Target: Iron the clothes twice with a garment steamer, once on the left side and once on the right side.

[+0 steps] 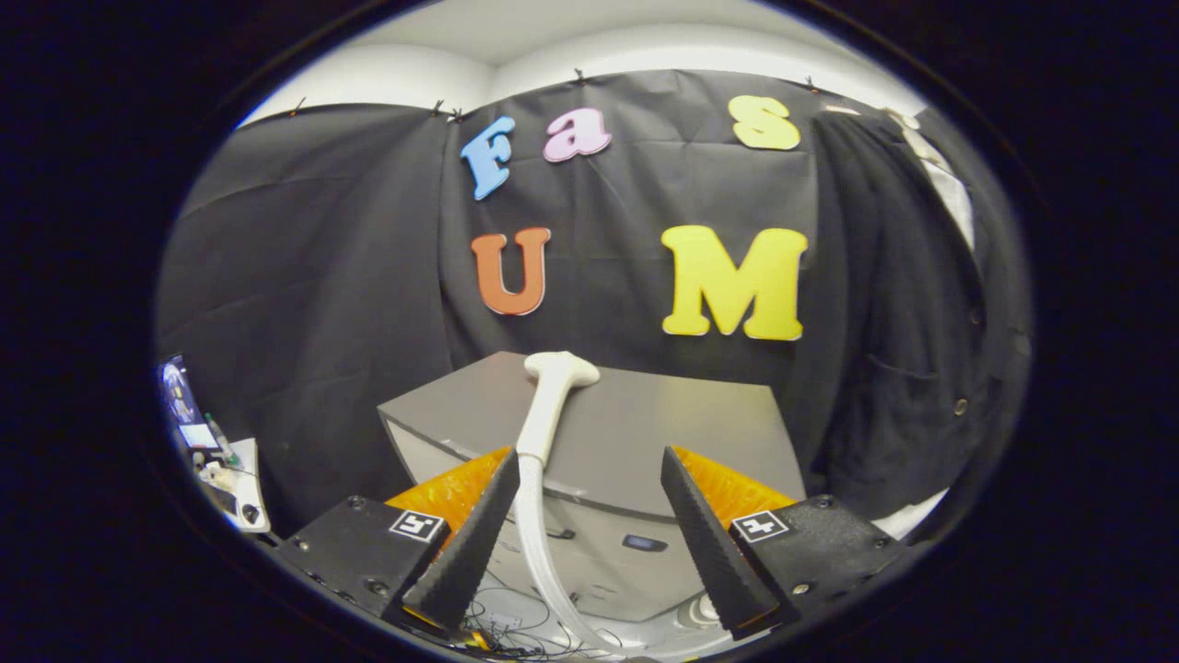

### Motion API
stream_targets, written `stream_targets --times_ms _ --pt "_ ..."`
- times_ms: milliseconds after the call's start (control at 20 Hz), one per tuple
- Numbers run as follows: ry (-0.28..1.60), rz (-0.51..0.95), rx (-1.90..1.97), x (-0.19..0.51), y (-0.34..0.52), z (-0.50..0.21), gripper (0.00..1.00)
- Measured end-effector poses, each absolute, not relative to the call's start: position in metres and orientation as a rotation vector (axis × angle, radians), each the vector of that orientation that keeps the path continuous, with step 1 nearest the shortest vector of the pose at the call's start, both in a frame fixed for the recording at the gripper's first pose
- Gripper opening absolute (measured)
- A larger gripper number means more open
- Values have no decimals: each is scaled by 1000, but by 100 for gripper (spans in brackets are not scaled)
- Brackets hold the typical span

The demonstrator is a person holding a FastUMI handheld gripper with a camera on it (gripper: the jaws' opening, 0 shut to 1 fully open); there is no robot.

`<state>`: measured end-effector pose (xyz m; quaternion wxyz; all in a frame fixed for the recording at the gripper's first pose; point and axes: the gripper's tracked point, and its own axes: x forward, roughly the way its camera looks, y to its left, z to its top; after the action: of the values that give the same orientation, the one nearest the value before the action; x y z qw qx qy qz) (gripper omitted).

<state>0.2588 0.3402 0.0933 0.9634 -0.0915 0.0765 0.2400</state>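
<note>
A white garment steamer head (560,370) lies on the grey table top (663,433), its handle running back toward me and joining a white hose (532,525) that curves down past the table's front. My gripper (589,465) is open, its fingers spread wide above the table's front edge. The hose passes just inside the left finger (484,516), not pinched. A dark garment (903,304) with buttons and a chest pocket hangs at the right, beyond the right finger (705,520).
Below the table sits a pale steamer base (636,562) with loose cables (497,617) on the floor. At the far left a small stand holds a screen and clutter (207,442). Black cloth walls close the booth behind the table.
</note>
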Motion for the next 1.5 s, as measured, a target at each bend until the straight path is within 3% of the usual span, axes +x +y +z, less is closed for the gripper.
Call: stream_targets --times_ms 500,650,750,900,1050,1250,1500 --pt "335 509 -296 366 433 47 96" --pt "370 561 -290 369 447 39 86" --pt "375 552 -233 373 446 51 71" --pt "390 563 -217 376 447 42 65" --pt "430 579 -167 374 451 45 45" --pt "434 577 -145 364 444 48 37" --pt "402 564 -91 339 409 67 37"
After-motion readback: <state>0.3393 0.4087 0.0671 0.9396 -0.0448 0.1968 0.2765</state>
